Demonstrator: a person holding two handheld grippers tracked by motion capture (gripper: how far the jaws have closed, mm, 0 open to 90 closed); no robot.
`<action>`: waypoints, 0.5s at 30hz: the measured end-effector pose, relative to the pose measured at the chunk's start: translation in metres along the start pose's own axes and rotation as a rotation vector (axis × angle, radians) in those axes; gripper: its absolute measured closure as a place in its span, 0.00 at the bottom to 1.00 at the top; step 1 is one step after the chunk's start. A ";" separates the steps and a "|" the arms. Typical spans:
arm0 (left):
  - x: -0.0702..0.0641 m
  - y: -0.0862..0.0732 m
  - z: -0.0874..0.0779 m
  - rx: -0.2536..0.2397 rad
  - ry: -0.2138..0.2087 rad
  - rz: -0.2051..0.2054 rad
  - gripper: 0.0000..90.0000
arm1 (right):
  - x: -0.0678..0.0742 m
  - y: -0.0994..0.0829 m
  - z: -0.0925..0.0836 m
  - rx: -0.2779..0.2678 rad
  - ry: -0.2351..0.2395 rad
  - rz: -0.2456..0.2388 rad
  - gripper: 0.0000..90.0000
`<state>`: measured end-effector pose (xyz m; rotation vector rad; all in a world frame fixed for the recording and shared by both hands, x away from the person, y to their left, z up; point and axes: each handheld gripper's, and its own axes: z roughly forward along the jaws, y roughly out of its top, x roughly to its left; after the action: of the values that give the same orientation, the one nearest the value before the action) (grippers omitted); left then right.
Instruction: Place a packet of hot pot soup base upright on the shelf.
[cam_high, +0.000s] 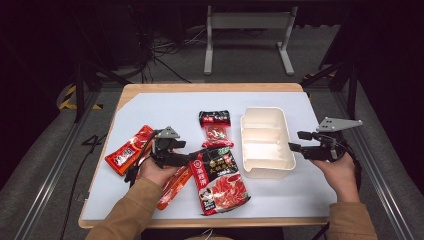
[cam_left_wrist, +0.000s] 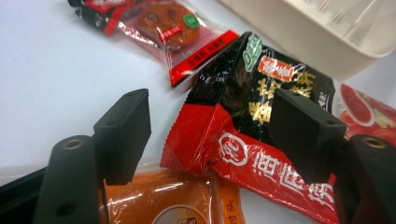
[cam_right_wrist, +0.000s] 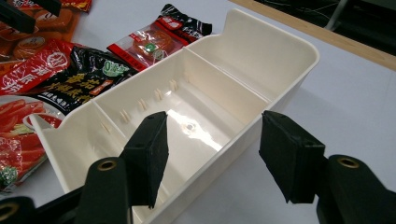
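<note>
Soft, crinkly sauce packet (cam_left_wrist: 243, 140) beside the bin (cam_high: 265, 142): your left tongs (cam_left_wrist: 210, 135) straddle its sealed corner unclamped; right tongs (cam_right_wrist: 212, 154) stand open over the bin's wall.

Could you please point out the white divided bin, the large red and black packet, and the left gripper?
White divided bin (cam_high: 266, 142): high view, middle compartment floor.
Large red and black packet (cam_high: 222, 182): high view, red lower half.
Left gripper (cam_high: 192, 156): high view, between its fingertips.

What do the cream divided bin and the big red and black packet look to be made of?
Cream bin: probably moulded hard plastic with a smooth gloss; light glares off its floor, and its walls and dividers are thin and one-piece.
Red and black packet: looks like printed plastic film, shiny and crinkled, with a crimped seam along its end.
</note>
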<state>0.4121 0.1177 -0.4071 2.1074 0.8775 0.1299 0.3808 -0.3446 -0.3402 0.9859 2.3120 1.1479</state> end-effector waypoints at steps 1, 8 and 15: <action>0.000 0.000 0.002 0.011 0.002 -0.001 0.36 | 0.000 0.000 0.000 0.001 0.000 0.001 0.46; 0.001 -0.003 0.014 0.090 -0.012 -0.018 0.40 | 0.001 0.000 0.002 0.007 -0.001 0.000 0.46; 0.001 -0.004 0.022 0.135 -0.002 -0.022 0.43 | 0.001 0.000 0.004 0.013 0.001 -0.002 0.46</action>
<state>0.4190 0.1057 -0.4243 2.2216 0.9306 0.0581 0.3825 -0.3420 -0.3425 0.9880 2.3234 1.1339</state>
